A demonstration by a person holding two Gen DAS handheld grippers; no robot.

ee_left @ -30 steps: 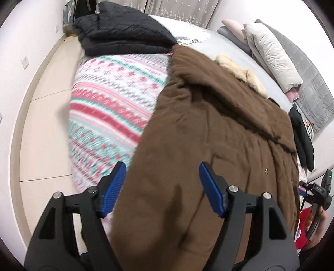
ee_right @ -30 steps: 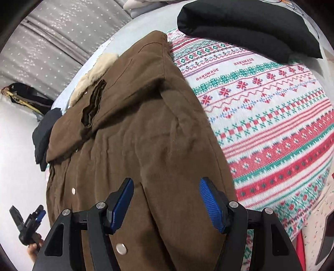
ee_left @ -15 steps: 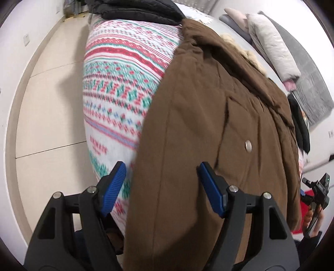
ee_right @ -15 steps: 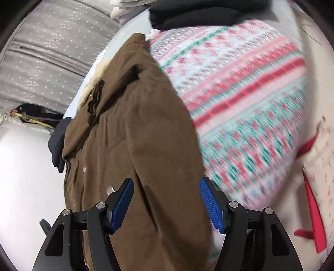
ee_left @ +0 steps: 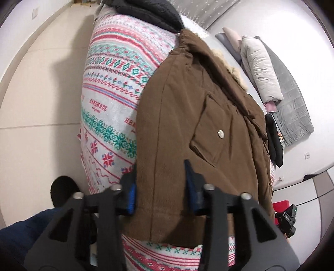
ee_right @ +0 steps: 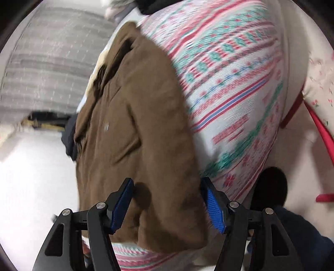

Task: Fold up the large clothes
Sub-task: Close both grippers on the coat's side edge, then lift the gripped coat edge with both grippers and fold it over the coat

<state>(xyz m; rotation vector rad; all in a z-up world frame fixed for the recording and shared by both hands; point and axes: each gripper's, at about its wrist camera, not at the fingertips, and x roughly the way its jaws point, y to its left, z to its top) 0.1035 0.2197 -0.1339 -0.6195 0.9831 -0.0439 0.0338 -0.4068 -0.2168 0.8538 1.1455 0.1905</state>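
Observation:
A brown coat (ee_left: 187, 116) with a snap pocket and a fur collar lies lengthwise on a bed's red, green and white patterned blanket (ee_left: 112, 87). My left gripper (ee_left: 160, 187) sits at the coat's near left hem corner. Its jaws are closing with the brown fabric between them; the cloth there lies smooth, with no pinch showing. In the blurred right wrist view the same coat (ee_right: 133, 129) fills the middle. My right gripper (ee_right: 169, 208) stands open astride its near right hem corner, with the pads (ee_right: 215, 208) clear of the cloth.
A folded black jacket (ee_left: 150, 12) lies at the blanket's far end. Pillows and a grey quilt (ee_left: 261, 68) are on the far right, with a dark garment (ee_left: 275, 143) beside the coat. A person's black shoe (ee_left: 62, 189) stands on the pale floor near the bed corner.
Both grippers have drawn back along the coat to its near hem and sunk lower. The left jaws have narrowed sharply around the hem. The right jaws have stayed wide.

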